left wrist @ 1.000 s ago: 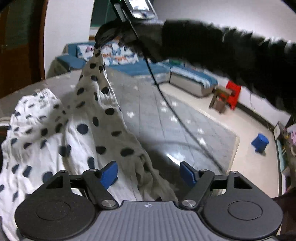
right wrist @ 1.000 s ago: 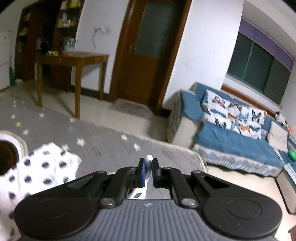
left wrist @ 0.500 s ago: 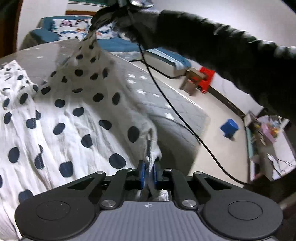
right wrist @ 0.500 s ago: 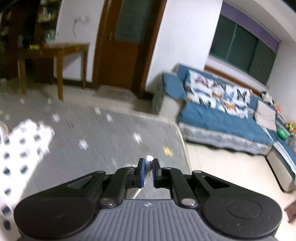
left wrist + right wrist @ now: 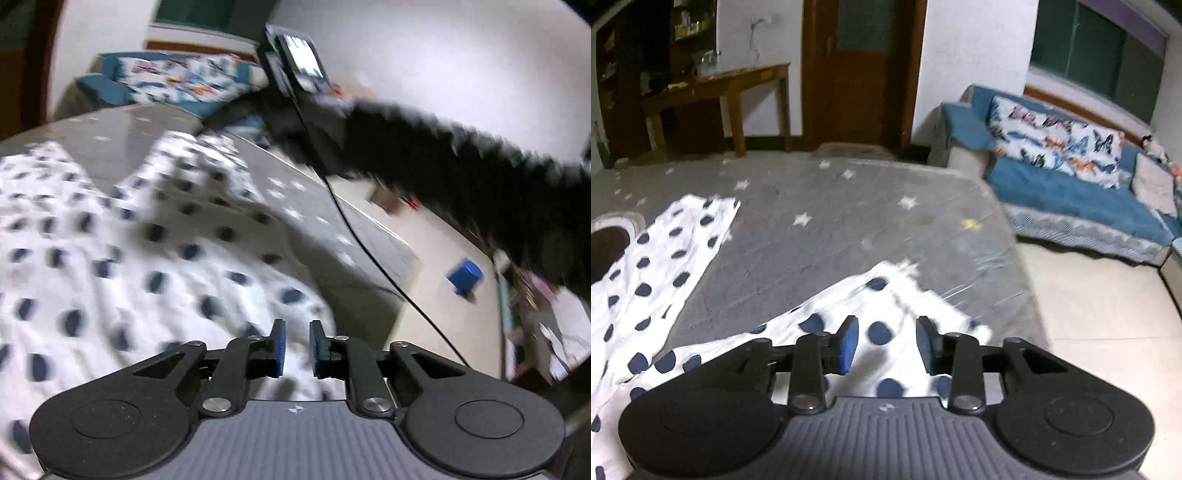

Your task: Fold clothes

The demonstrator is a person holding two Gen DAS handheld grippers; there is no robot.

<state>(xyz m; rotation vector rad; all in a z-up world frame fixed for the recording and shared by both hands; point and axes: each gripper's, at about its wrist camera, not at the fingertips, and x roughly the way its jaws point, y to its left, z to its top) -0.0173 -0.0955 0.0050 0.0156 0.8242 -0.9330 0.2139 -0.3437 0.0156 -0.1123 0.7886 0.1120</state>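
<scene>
A white garment with dark blue dots (image 5: 110, 251) lies spread on the grey star-patterned table (image 5: 325, 221). My left gripper (image 5: 293, 349) hangs just above its near edge with the jaws a little apart and nothing between them. My right gripper (image 5: 886, 345) is open over another corner of the same garment (image 5: 879, 295) near the table's right edge; a second part of the cloth (image 5: 657, 258) lies to the left. In the left wrist view the other hand's gripper and black sleeve (image 5: 443, 166) reach over the far table edge. That view is blurred.
A blue sofa with butterfly cushions (image 5: 1071, 173) stands beyond the table. A wooden desk (image 5: 738, 85) and a brown door (image 5: 860, 66) are at the back. A black cable (image 5: 369, 254) crosses the table edge. A blue stool (image 5: 465, 277) stands on the tiled floor.
Both grippers were shut on the garment's corners half a second ago and have now opened. The lifted cloth has dropped flat onto the table.
</scene>
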